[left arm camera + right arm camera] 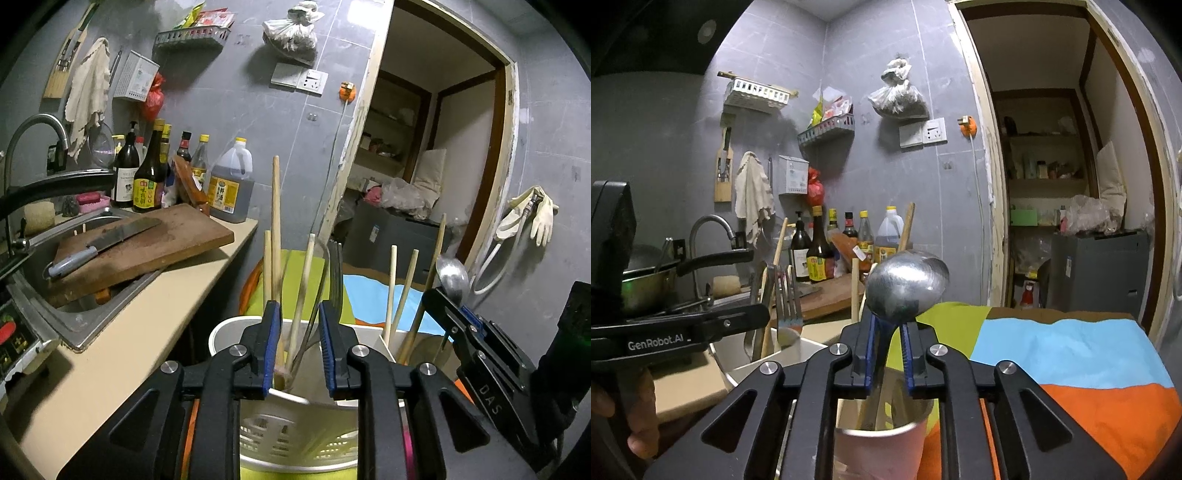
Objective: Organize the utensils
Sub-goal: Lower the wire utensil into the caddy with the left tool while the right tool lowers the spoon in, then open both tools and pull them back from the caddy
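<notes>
Right gripper point(886, 343) clamps upright spoon point(908, 283).

A wooden cutting board point(147, 240) is lying across the sink point(74, 314) to the left of the left tongs, and a cleaver point(107, 240) is resting flat on it. Behind the board, sauce bottles point(147, 173) and an oil jug point(231, 184) are standing against the grey wall. A striped cloth point(1071, 354) is covering the table right of the right tongs, while rubber gloves point(532, 214) are hanging on the far wall
</notes>
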The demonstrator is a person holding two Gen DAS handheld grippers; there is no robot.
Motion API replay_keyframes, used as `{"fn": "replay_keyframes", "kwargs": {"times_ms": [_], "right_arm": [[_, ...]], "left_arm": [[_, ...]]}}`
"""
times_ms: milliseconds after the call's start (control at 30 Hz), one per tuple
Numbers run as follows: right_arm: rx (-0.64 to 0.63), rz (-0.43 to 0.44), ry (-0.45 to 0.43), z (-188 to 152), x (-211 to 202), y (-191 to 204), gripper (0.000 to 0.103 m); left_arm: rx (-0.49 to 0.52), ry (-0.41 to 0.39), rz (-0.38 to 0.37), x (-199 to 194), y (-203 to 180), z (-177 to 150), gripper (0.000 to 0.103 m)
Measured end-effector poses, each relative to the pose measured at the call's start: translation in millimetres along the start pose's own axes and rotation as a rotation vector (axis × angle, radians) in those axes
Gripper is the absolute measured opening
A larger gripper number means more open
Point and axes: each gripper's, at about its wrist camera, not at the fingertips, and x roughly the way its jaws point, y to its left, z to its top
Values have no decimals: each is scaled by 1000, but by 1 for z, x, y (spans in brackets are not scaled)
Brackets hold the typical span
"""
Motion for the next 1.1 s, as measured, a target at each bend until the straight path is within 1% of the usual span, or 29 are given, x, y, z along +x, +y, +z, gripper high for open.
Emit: {"fn": "replay_keyframes", "kwargs": {"times_ms": [33, 100, 133, 200, 300, 400, 467, 533, 567, 667, 733, 833, 867, 900, 933, 1033, 1100], "right_arm": [[5, 1, 2, -1, 0, -1, 17], [14, 3, 2, -1, -2, -2, 19], [16, -1, 3, -1, -3, -3, 23], [22, 14, 15, -1, -3, -3, 23], [13, 11, 1, 0, -8, -1, 24], [2, 9, -18, 5, -14, 1, 24], [-5, 5, -26, 8, -17, 1, 24], [-9, 0, -33, 11, -20, 1, 27], [-8, -2, -37, 12, -23, 0, 28], [-2, -6, -41, 14, -30, -2, 36], [-4, -11, -45, 16, -36, -3, 44], [-5, -24, -56, 18, -51, -6, 52], [-5, -31, -59, 19, -55, -6, 53], [-4, -38, -61, 20, -59, -7, 57], [1, -50, -63, 20, -66, -9, 63], [17, -68, -65, 22, -84, -14, 72], [27, -86, -60, 23, -96, -17, 76]], "left_arm": [[0, -2, -1, -1, 0, 0, 21], [-1, -9, -5, -3, 0, 0, 22], [1, -10, -8, -4, 0, 0, 22], [2, -13, -9, -5, -1, 0, 23], [-2, -18, -10, -8, -1, 1, 24], [-8, -30, -11, -11, -1, 2, 28], [-11, -37, -15, -14, -1, 4, 29], [-9, -47, -18, -17, -3, 5, 31], [-7, -52, -20, -19, -5, 6, 34], [1, -68, -28, -26, -9, 5, 39], [11, -76, -29, -30, -14, 5, 43], [26, -91, -33, -36, -21, 4, 52], [33, -95, -33, -38, -24, 3, 55], [39, -98, -34, -40, -26, 3, 58], [48, -101, -36, -43, -29, 2, 59], [70, -106, -39, -50, -36, 0, 67], [70, -108, -48, -55, -39, -4, 78]]}}
